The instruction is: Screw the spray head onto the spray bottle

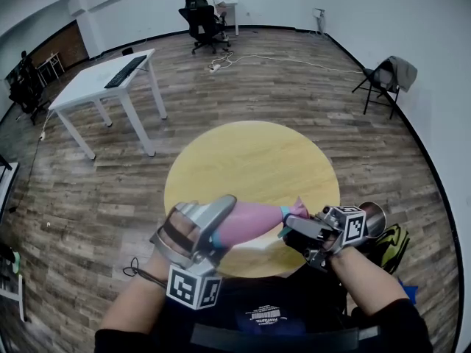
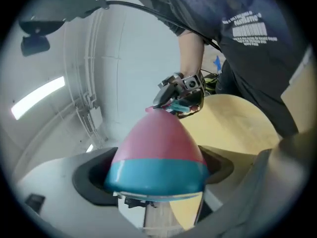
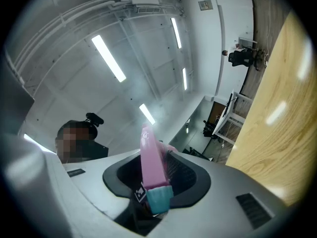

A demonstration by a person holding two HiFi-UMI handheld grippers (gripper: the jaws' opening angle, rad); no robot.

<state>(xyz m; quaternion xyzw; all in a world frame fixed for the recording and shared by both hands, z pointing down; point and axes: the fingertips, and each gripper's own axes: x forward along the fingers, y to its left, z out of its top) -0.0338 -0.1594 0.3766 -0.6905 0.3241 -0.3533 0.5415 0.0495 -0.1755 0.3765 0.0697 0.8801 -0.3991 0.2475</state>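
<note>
Left tool [image 1: 219,232] clamps pink, teal-banded plastic spray bottle [image 2: 158,152] at base: likely light, slippery. Right tool [image 1: 291,228] pinches pink-teal spray head [image 3: 151,162]; probably stiff.

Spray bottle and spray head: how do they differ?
The spray bottle is a big rounded cone; the spray head is small, narrow and flat-sided. The bottle lies sideways, clamped in the left gripper; the head is clamped in the right gripper. The bottle's teal is a wide band at its base; the head's is a small ribbed collar. Both are pink and teal, meeting at the bottle's neck.
</note>
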